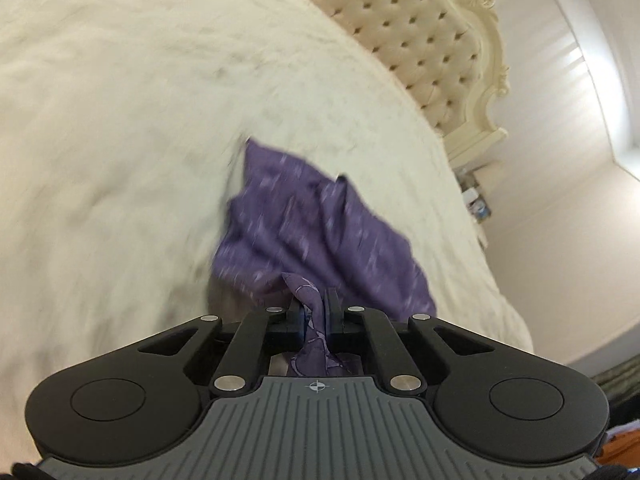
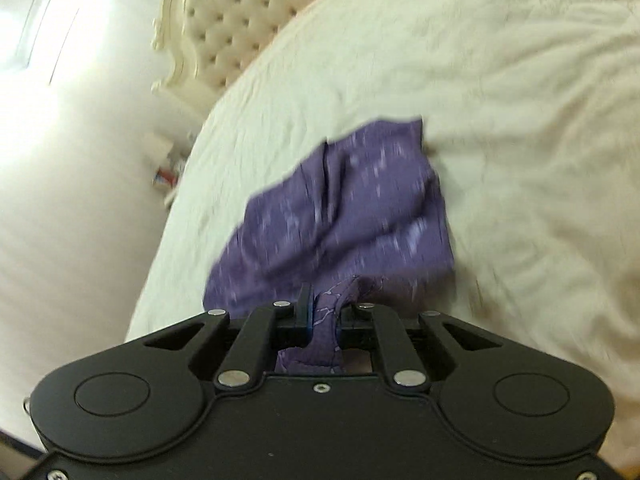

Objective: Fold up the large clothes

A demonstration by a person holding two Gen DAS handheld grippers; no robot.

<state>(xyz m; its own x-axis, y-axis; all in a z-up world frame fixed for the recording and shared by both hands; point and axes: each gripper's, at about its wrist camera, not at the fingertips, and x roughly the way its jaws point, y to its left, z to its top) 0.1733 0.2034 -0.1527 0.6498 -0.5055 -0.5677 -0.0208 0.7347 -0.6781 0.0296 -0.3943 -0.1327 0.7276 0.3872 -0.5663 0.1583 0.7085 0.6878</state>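
both fingers (image 1: 312,312) (image 2: 325,312) clamped on bunched purple garment (image 1: 320,224) (image 2: 340,208) over the bed (image 1: 120,120), thin pinch, could slip mid-lift

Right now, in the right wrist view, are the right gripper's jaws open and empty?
No. The right gripper is shut on a bunched fold of the purple garment.

The purple garment (image 1: 320,216) is thin, smooth cloth with a faint sheen. The bed cover (image 1: 120,120) is matt, fuzzy cream fabric, the headboard (image 1: 420,40) button-tufted upholstery. The left claw (image 1: 312,308) is matt black plastic with shiny metal pins.
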